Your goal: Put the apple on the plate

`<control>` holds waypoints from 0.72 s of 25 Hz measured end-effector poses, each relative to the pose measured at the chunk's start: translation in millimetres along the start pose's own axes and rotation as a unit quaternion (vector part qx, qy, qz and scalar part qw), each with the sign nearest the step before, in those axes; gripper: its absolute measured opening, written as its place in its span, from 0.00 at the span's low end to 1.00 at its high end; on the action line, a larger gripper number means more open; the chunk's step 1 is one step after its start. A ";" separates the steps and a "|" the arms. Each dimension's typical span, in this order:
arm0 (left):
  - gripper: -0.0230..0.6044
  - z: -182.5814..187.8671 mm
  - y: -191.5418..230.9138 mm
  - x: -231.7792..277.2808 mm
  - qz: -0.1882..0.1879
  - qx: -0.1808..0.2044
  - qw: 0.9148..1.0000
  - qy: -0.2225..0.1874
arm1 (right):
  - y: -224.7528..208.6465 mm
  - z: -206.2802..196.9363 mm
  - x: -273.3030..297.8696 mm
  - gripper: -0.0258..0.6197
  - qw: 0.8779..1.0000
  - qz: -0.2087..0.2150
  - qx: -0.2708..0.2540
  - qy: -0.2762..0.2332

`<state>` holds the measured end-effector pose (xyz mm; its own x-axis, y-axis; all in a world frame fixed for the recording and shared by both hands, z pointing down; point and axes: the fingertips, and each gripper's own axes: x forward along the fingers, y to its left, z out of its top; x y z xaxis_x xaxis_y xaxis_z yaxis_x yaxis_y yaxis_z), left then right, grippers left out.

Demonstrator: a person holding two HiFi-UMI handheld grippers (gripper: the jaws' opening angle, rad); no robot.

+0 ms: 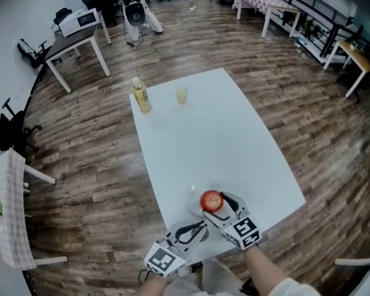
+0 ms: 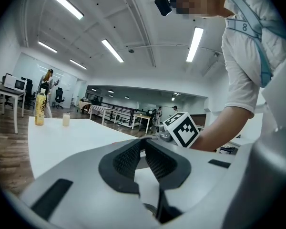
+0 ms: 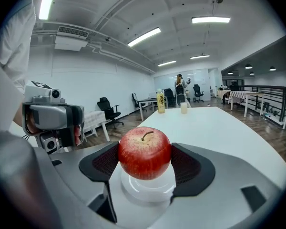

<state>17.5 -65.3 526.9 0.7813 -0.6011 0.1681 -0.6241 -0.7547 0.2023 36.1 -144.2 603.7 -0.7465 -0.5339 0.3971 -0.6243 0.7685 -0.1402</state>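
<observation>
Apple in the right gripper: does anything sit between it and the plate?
Nothing visible does. The right gripper holds the apple directly above the plate, whose bare surface shows under it. The bottle and cup stand at the table's far end, well clear.

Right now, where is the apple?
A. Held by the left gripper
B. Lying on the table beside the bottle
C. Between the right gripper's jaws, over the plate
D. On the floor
C: the right gripper view shows the apple clamped between the jaws of the right gripper, with the plate just beneath it.
</observation>
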 end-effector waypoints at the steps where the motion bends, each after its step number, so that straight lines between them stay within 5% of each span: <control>1: 0.09 -0.3 0.2 0.4 0.000 0.000 1.000 0.000 | -1.5 -2.4 2.0 0.57 1.000 -0.001 0.000 0.003; 18: 0.09 -10.2 1.9 7.6 0.004 -0.020 1.000 0.006 | -11.5 -21.9 24.8 0.57 0.999 -0.004 0.000 0.032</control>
<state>22.2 -68.6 538.4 0.7767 -0.6034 0.1805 -0.6297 -0.7390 0.2394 29.8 -158.5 635.1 -0.7245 -0.5166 0.4563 -0.6308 0.7638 -0.1369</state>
